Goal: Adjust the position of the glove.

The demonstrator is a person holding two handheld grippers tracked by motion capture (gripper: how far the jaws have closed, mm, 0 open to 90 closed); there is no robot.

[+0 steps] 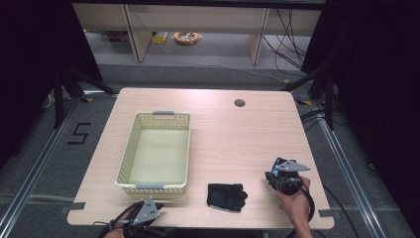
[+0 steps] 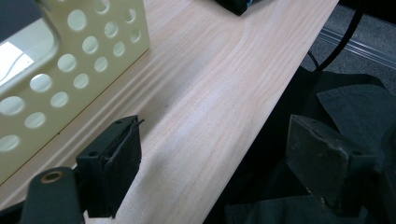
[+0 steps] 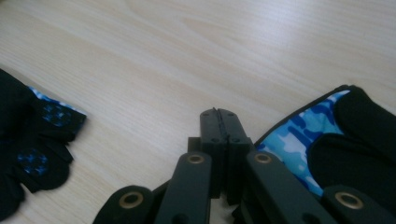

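Note:
A black glove with blue dots (image 1: 227,196) lies flat near the table's front edge, and its fingers (image 3: 28,149) reach into the left of the right gripper view. A second glove, black with a blue camouflage pattern (image 3: 303,135), lies right beside my right gripper (image 1: 271,176), at its far side (image 1: 279,162) in the high view. The right gripper (image 3: 217,114) is shut, pads pressed together, with nothing visible between them. My left gripper (image 1: 148,210) hangs at the table's front edge by the basket's near corner. Its jaws (image 2: 217,163) stand wide open and empty.
A cream perforated basket (image 1: 129,148) with grey handles stands empty on the left half of the table; its wall (image 2: 93,46) is close to the left gripper. A cable hole (image 1: 239,103) sits at the back. Dark cloth (image 2: 336,107) hangs below the front edge.

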